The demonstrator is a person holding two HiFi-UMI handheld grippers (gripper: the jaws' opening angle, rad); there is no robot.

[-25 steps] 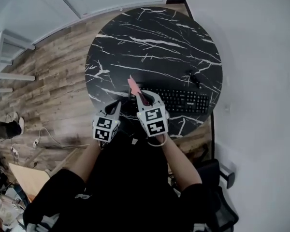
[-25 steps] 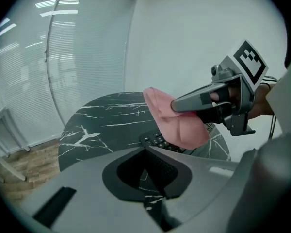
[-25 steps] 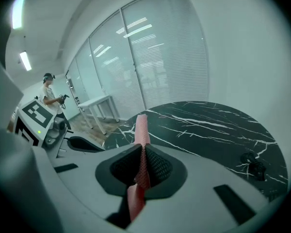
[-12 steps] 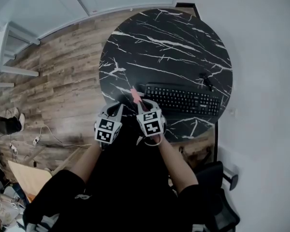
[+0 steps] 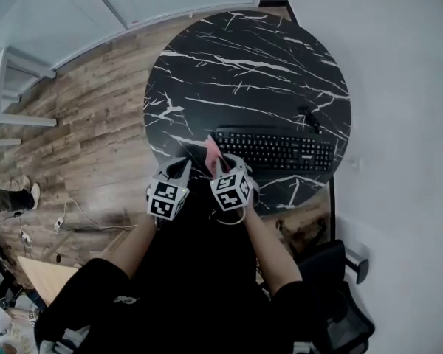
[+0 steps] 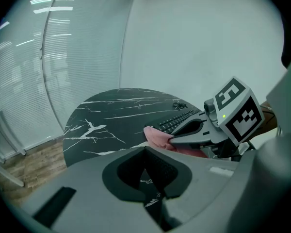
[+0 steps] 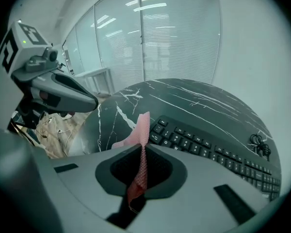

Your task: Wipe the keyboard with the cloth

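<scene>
Currently, room: white wall on the right, glass partition with blinds behind the table, wood-plank floor (image 5: pixel 81 124).
Table (image 5: pixel 244 57): round, black marble top with white veins, mostly bare.
Chair (image 5: pixel 343 271): dark office chair, near right of the table, beside the person.
Keyboard (image 5: pixel 273 151): black, flat on the table's near right part, long side toward the person.
Left gripper (image 5: pixel 179 167): at the table's near edge, just left of the other one; jaws together, nothing between them.
Right gripper (image 5: pixel 223 162): just short of the keyboard's left end; jaws pinched tight on the cloth.
Cloth (image 5: pixel 211 153): pink, mesh texture, stands up out of the jaws and overlaps the keyboard's left corner from the head view; contact with the keys unclear.
Cable tangle (image 5: pixel 308 118): small, dark, on the table just beyond the keyboard's right end.
Floor clutter: loose white wires (image 5: pixel 66 212) to the left.
</scene>
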